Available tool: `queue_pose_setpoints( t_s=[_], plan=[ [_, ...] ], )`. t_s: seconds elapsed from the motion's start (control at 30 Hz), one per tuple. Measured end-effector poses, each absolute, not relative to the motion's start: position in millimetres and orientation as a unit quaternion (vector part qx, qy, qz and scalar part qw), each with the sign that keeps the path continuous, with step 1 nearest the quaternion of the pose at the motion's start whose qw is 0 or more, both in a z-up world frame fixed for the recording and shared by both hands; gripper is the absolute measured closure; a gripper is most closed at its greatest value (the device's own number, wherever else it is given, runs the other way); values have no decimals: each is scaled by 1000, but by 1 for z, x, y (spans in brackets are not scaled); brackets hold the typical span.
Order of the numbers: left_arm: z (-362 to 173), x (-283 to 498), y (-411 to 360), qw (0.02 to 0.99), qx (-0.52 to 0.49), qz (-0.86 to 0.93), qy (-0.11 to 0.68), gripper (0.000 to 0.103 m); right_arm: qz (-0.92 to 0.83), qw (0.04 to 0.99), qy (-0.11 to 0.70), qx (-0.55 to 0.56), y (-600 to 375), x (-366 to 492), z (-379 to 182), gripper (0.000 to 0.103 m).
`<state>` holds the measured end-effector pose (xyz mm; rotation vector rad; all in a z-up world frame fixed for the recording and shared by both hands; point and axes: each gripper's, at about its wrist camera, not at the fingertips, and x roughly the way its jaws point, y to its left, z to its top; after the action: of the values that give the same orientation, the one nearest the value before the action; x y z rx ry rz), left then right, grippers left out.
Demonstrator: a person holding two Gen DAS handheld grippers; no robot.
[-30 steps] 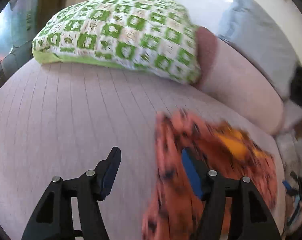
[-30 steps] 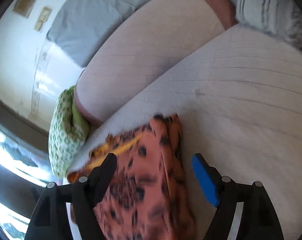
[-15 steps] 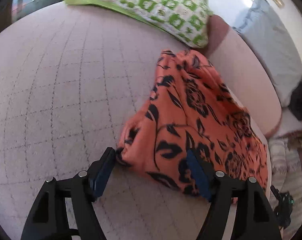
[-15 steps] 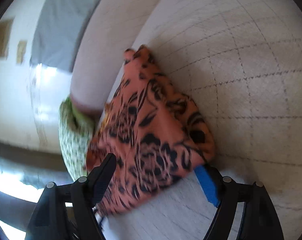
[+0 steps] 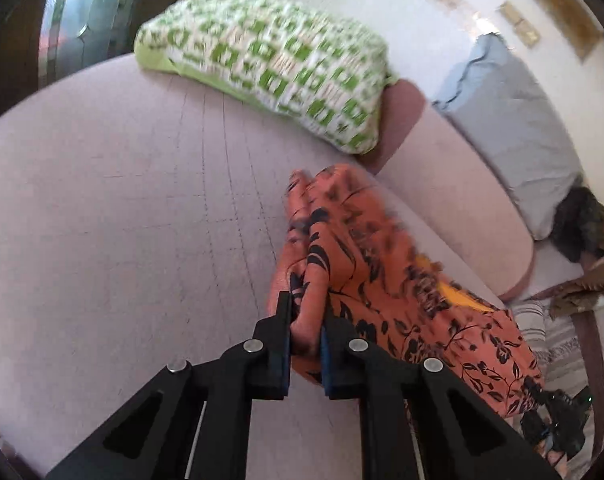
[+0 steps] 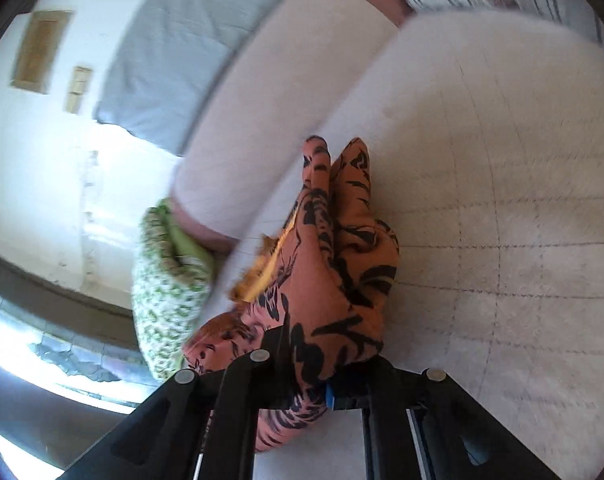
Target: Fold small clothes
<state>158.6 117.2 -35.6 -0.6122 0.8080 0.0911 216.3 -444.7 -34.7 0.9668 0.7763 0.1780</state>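
The garment [image 5: 382, 280] is orange cloth with a black flower print and a yellow patch showing inside. It is bunched and creased, with a pinched corner at six o'clock and the rest trailing toward twelve on the pale quilted cushion.

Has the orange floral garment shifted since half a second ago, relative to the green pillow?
Yes. The orange floral garment is bunched and lifted, clamped in both tools, its far end now short of the green pillow.

left claw [image 5: 306, 332] closing, pinched on fabric, angled down, right claw [image 6: 302, 364] clamped tight, angled down
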Motion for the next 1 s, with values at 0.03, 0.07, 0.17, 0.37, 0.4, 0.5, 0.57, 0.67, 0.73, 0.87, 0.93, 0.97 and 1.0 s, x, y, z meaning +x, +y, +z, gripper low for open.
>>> queue_pose_setpoints(
  t_s=[0.03, 0.07, 0.17, 0.37, 0.4, 0.5, 0.57, 0.67, 0.73, 0.87, 0.93, 0.97, 1.0],
  plan=[
    [-31, 141, 117, 874, -293, 42, 385, 92, 89, 811, 359, 454, -446, 204, -29, 93],
    [-30, 126, 119, 872, -295, 40, 388, 92, 95, 810, 359, 454, -447, 190, -25, 93],
    [-46, 78, 120, 866, -282, 48, 411, 90, 96, 805, 388, 439, -449, 137, -35, 93],
    [-107, 40, 152, 814, -299, 78, 492, 61, 17, 775, 480, 410, -481, 66, -116, 68],
    [-101, 44, 157, 818, -290, 82, 490, 59, 7, 786, 466, 407, -491, 59, -108, 51],
    [-73, 72, 155, 859, -218, 71, 457, 56, -1, 833, 427, 353, -500, 72, -69, 44],
    [-63, 103, 147, 877, -169, 41, 449, 56, 35, 855, 416, 308, -494, 99, -47, 44],
    [-56, 154, 128, 891, -94, -21, 443, 56, 83, 877, 414, 231, -467, 161, -29, 44],
    [-59, 179, 117, 888, -57, -58, 453, 56, 110, 876, 428, 193, -456, 198, -32, 44],
    [-71, 212, 115, 878, -35, -86, 469, 56, 116, 865, 475, 117, -436, 251, -62, 44],
    [-72, 215, 120, 882, -38, -76, 464, 57, 114, 862, 478, 124, -437, 254, -71, 44],
    [-71, 216, 121, 882, -45, -79, 462, 57, 115, 864, 473, 132, -436, 252, -72, 44],
    [-70, 220, 123, 882, -54, -87, 460, 57, 118, 865, 469, 137, -437, 251, -74, 44]
  ],
)
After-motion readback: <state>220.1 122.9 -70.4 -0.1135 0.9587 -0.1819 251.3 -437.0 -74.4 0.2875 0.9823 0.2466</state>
